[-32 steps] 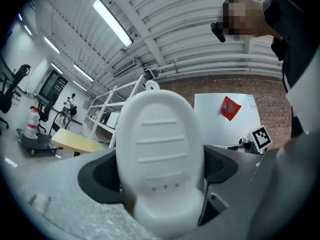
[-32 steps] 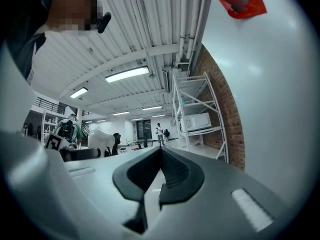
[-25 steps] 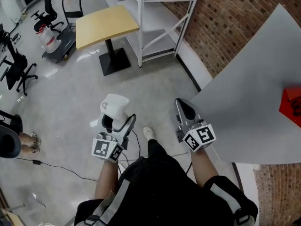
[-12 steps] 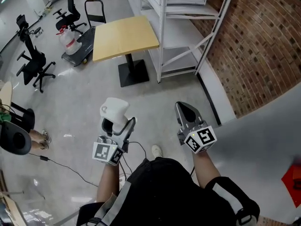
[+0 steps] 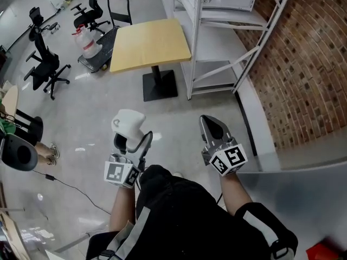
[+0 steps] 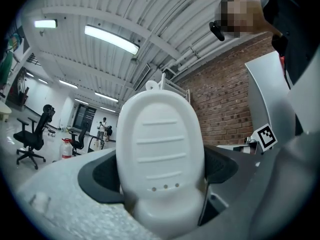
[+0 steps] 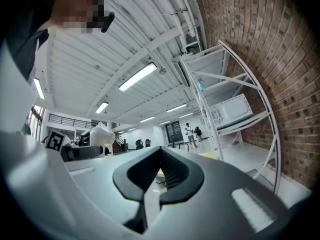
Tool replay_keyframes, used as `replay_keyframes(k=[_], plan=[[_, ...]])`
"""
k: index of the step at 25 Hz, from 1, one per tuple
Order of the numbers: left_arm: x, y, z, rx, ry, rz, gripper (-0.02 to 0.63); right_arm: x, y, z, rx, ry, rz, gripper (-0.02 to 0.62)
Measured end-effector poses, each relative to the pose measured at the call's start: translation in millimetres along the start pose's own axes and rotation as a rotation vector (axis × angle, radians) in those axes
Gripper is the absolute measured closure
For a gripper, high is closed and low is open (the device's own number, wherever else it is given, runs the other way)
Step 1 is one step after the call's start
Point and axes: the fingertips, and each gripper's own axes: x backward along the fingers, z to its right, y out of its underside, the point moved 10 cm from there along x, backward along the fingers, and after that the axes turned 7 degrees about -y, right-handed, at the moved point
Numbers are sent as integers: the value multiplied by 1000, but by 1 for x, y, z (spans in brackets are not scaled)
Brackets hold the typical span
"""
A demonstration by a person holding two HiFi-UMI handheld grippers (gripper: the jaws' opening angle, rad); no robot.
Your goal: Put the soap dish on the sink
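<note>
1. Soap dish point(image 5: 128, 124): white and oval with a ribbed face. It stands upright in the left gripper point(image 5: 132, 141), whose jaws are clamped on its lower end. It is held in the air over the bare floor point(image 5: 81, 118), in front of the person's legs.
2. The left gripper view shows the dish point(image 6: 160, 159) filling the gap between the dark pads, gripped on both sides.
3. The right gripper point(image 5: 212, 128) is level with the left one, just beside it. Its jaws are together with nothing between them, which the right gripper view point(image 7: 159, 173) confirms.
4. Further right are a white shelf rack point(image 5: 227, 37), a brick wall point(image 5: 309, 64) and a grey curved surface point(image 5: 303, 183). No view shows a sink.
5. Step in hand, as I judge it: carrying the dish, with placing not yet begun.
6. The next move calls for finding the sink and bringing the dish over it. The dish then needs tipping flat before the left jaws part.
</note>
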Motion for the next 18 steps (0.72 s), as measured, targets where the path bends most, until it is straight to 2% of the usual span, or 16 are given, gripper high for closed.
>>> replay_keyframes(k=[10,18], plan=[[-40,1,-21,27,-31,3,144,-39,1,30,-12,-14,-4,589],[-91,15,-78,45,-56,23,144,-112,8,59,-11,-31,3,589]])
